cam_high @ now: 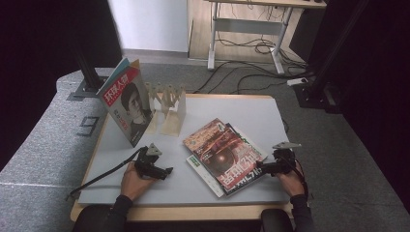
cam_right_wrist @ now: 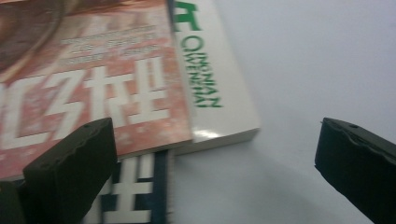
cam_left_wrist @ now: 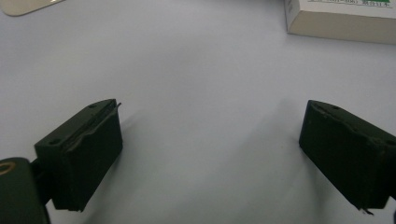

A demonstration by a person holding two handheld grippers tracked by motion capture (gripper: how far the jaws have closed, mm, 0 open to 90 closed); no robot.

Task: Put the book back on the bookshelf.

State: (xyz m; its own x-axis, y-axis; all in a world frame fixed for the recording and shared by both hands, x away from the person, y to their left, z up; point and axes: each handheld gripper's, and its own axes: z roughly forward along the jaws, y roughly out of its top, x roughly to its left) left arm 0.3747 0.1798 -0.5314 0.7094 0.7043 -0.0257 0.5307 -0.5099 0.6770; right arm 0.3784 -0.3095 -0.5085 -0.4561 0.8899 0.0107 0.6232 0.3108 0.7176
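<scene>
One magazine (cam_high: 126, 104) already stands in the wooden rack (cam_high: 167, 104) at left. The left gripper (cam_high: 164, 172) rests wide open over bare table (cam_high: 251, 113). The remaining magazine stack (cam_high: 223, 155) lies flat at centre-right; the right gripper (cam_high: 259, 166), jaws wide, meets its edge. Grey carpet, cables and a desk lie beyond.

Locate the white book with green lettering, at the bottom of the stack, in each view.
High view: white book pokes out at the stack's lower left, centre-right on the table.
Left gripper view: its corner at top right.
Right gripper view: upper middle, under the red magazine.
Shared landmark: the grey tabletop.
</scene>
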